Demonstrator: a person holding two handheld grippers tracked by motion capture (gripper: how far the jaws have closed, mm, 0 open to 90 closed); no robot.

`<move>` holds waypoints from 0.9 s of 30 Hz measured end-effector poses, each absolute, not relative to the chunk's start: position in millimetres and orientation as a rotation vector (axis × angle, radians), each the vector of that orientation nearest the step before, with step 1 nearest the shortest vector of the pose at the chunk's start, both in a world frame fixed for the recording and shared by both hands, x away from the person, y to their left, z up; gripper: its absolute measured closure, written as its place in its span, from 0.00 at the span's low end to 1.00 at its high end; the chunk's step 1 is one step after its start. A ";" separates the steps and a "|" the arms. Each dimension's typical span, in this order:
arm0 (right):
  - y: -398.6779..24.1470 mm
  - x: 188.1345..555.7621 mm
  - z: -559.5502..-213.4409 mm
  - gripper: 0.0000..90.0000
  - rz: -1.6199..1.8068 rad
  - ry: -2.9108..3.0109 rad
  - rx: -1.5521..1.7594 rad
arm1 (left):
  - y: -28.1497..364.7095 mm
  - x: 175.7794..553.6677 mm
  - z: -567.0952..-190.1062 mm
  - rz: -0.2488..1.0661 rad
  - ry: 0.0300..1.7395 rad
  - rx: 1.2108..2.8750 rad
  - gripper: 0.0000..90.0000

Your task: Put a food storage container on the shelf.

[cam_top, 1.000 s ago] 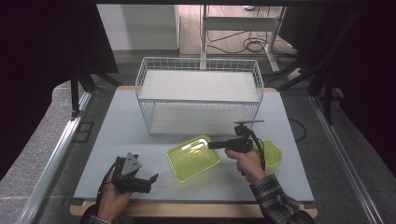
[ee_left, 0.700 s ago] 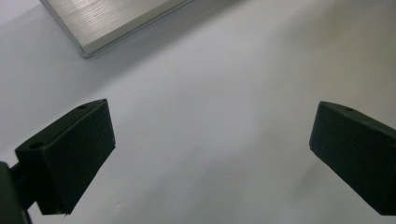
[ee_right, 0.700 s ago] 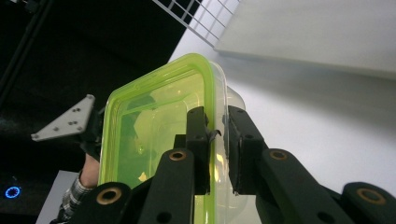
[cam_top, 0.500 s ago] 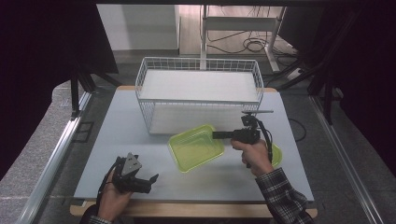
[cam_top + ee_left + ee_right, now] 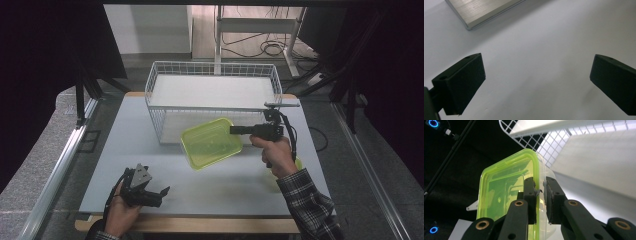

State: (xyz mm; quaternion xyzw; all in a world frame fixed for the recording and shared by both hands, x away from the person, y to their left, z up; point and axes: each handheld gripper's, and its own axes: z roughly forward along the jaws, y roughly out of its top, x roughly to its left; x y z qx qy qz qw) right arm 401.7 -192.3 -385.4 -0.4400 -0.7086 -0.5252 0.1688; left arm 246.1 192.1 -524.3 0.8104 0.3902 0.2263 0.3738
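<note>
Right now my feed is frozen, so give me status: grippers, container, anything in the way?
Right gripper shut on green container, held off the table. Left gripper open, holding nothing. Wire basket just behind the container.

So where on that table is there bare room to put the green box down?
Bare grey table lies left of the translucent green plastic box, between the white wire basket and the left tool. It is crowded around the right tool.
</note>
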 end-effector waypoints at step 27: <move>-191.0 439.1 -335.1 0.89 -1.630 -1.989 -1.351 | 196.3 247.5 -524.8 0.575 1.033 2.048 0.00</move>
